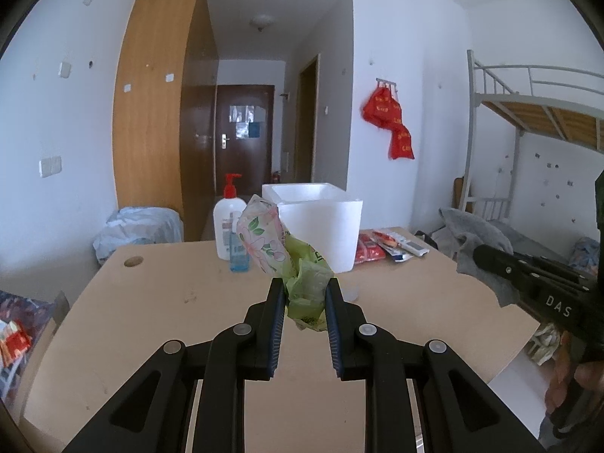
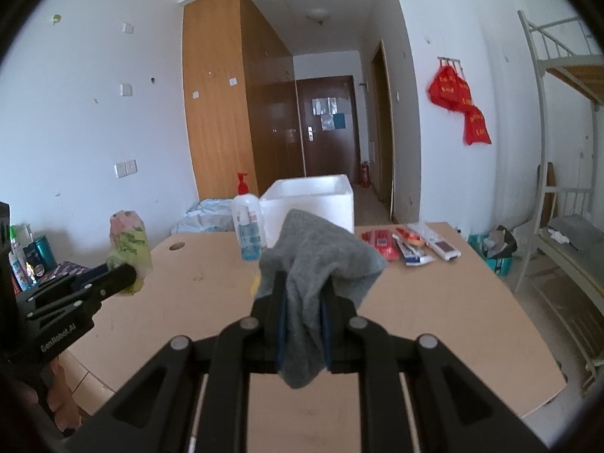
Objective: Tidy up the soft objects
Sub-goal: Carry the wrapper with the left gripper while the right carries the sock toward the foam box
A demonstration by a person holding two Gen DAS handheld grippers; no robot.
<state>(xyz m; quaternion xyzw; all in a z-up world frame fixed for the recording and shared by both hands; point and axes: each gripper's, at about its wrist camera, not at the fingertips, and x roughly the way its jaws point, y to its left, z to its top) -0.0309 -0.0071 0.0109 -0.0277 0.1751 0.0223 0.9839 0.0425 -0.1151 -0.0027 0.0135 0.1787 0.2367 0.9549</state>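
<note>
While foam box (image 1: 321, 222) sits on desk (image 1: 188, 302), contents hidden; L tongs (image 1: 304, 294) pinch bag (image 1: 302, 283).

white walls (image 1: 407, 37), wooden wardrobe (image 1: 158, 105), bunk bed (image 1: 536, 105)

Both black tongs, left tongs (image 1: 304, 294) and right tongs (image 2: 304, 294), are showing blue pads, silver pivot pins, and white lettering on their housings.

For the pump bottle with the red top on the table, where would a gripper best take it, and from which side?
Grip the pump bottle across its white body, below the red pump, coming level from the near left. It stands upright; a small blue bottle crowds its front right and the foam box its right.
</note>
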